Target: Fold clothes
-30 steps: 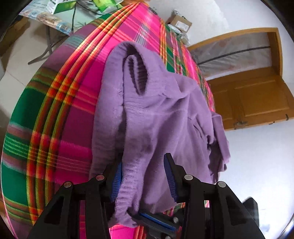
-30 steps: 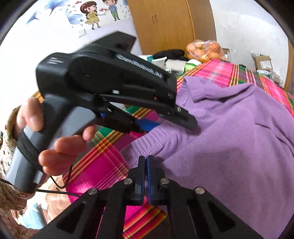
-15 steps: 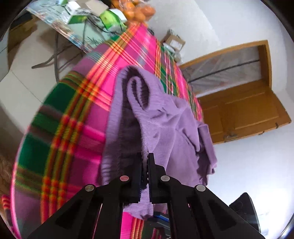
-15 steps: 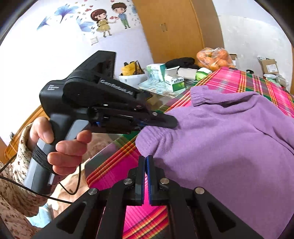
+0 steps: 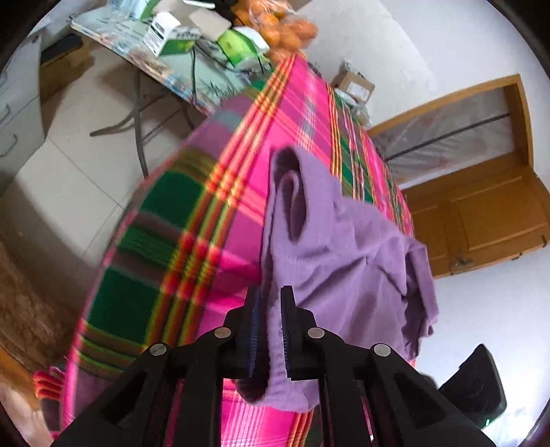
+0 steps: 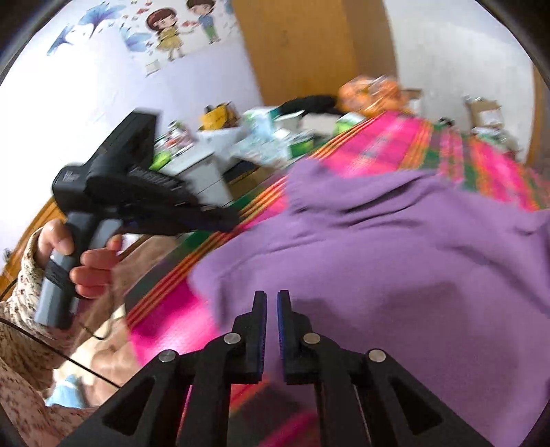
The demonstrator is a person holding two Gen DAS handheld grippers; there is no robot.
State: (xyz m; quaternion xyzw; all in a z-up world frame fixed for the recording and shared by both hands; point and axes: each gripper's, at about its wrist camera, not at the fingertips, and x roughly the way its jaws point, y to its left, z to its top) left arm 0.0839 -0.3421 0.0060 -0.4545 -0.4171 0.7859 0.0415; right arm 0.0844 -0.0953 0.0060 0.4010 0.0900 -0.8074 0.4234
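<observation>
A purple sweater (image 5: 343, 247) lies crumpled on a pink, green and orange plaid cloth (image 5: 192, 240). My left gripper (image 5: 271, 302) is shut on a ribbed edge of it, and the fabric hangs down between the fingers. In the right wrist view the sweater (image 6: 395, 258) spreads across the plaid cloth (image 6: 388, 137). My right gripper (image 6: 271, 302) hovers over its near edge, jaws parted by a narrow gap with nothing seen between them. A hand holds the left gripper (image 6: 230, 218) at the left, beside the sweater's corner.
A cluttered side table (image 5: 192, 79) with boxes and a bag of oranges (image 5: 285, 31) stands past the far end. A wooden door (image 5: 481, 213) is at the right. A wardrobe (image 6: 309, 51) and white drawers (image 6: 206, 172) stand behind.
My left gripper went from open around the ribbed edge to shut on it and pulled it back. My right gripper's jaws, pressed together before, now stand slightly apart above the sweater.
</observation>
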